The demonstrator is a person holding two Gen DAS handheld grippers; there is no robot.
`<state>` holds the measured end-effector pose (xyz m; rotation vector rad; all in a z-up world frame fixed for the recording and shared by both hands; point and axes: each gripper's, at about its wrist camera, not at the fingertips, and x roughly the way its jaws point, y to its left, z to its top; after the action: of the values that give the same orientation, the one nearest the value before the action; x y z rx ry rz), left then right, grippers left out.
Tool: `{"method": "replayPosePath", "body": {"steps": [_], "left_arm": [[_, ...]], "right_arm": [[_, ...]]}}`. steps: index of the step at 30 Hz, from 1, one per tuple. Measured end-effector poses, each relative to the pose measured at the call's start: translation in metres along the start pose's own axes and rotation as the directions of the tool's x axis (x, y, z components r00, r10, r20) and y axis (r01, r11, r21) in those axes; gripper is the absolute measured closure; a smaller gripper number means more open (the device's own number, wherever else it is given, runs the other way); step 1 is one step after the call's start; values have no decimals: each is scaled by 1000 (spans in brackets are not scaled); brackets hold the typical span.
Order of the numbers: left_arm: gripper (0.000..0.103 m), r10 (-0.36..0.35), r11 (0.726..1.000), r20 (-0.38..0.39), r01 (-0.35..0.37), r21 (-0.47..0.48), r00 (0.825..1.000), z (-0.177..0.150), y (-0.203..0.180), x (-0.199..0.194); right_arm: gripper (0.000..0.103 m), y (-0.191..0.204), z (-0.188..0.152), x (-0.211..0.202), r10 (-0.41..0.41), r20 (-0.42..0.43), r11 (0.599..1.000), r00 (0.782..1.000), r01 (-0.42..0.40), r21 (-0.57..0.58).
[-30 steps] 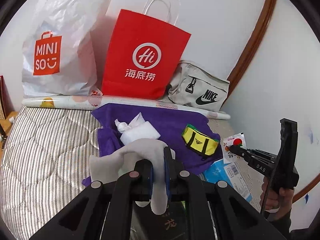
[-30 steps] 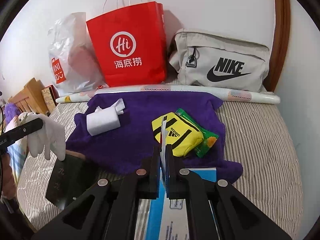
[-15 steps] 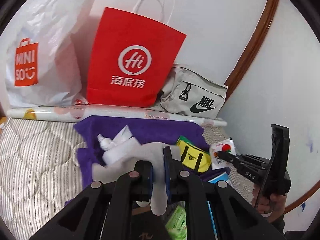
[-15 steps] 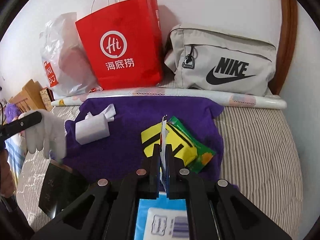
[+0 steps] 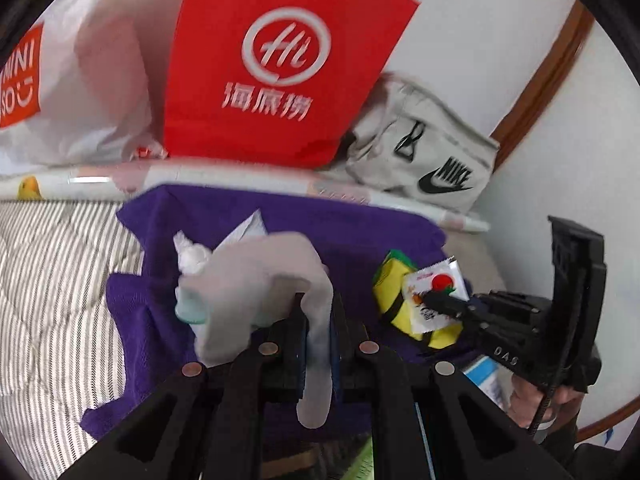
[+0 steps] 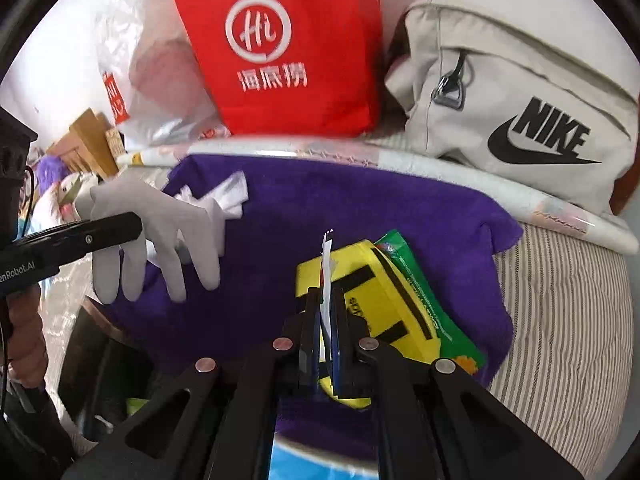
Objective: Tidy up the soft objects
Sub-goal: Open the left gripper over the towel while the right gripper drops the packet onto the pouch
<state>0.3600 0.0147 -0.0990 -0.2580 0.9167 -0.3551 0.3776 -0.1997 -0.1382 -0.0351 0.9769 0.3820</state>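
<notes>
1. The left gripper [image 5: 318,320] pinches a white glove [image 5: 256,280], hanging over the purple towel [image 5: 360,232] on the bed [image 5: 52,264].
2. The right gripper [image 6: 327,316] clamps a small packet [image 5: 434,296] above the yellow pouch [image 6: 372,296].

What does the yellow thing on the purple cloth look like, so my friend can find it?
Find the big red paper bag against the wall; a purple cloth lies spread before it. On the cloth's right part lies the yellow pouch, on a green packet. Only the pouch is bright yellow with black stripes.
</notes>
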Motion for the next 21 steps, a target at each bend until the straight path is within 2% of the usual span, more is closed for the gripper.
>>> {"method": "replayPosePath", "body": {"steps": [5, 8, 10, 12, 13, 15, 16, 17, 21], "left_arm": [[93, 25, 1000, -27, -25, -5, 999, -1, 5, 11], [93, 24, 1000, -38, -25, -19, 999, -1, 8, 14], [89, 16, 999, -66, -18, -27, 998, -2, 10, 18], [82, 12, 999, -90, -15, -32, 996, -3, 11, 19], [74, 10, 1000, -96, -13, -27, 995, -4, 10, 18], [60, 8, 1000, -97, -10, -17, 995, -7, 8, 13], [48, 11, 1000, -89, -12, -13, 996, -9, 7, 9], [41, 14, 1000, -81, -15, -11, 997, -10, 7, 6], [37, 25, 1000, -80, -26, -12, 996, -14, 6, -6]], "right_arm": [[95, -8, 6, 6, 16, -6, 1000, 1000, -16, 0], [95, -8, 5, 6, -10, -2, 1000, 1000, 10, -18], [90, -9, 6, 6, -29, 1, 999, 1000, 29, -26], [80, -8, 6, 5, -59, 1, 998, 998, 59, -38], [77, -8, 6, 3, -67, 3, 997, 998, 67, -39], [62, -9, 6, -1, -80, 9, 996, 997, 80, -42], [59, -7, 6, -4, -88, 15, 995, 996, 89, -47], [55, -7, 6, -7, -93, 19, 994, 995, 94, -53], [41, 3, 6, -22, -146, 55, 985, 988, 150, -86]]}}
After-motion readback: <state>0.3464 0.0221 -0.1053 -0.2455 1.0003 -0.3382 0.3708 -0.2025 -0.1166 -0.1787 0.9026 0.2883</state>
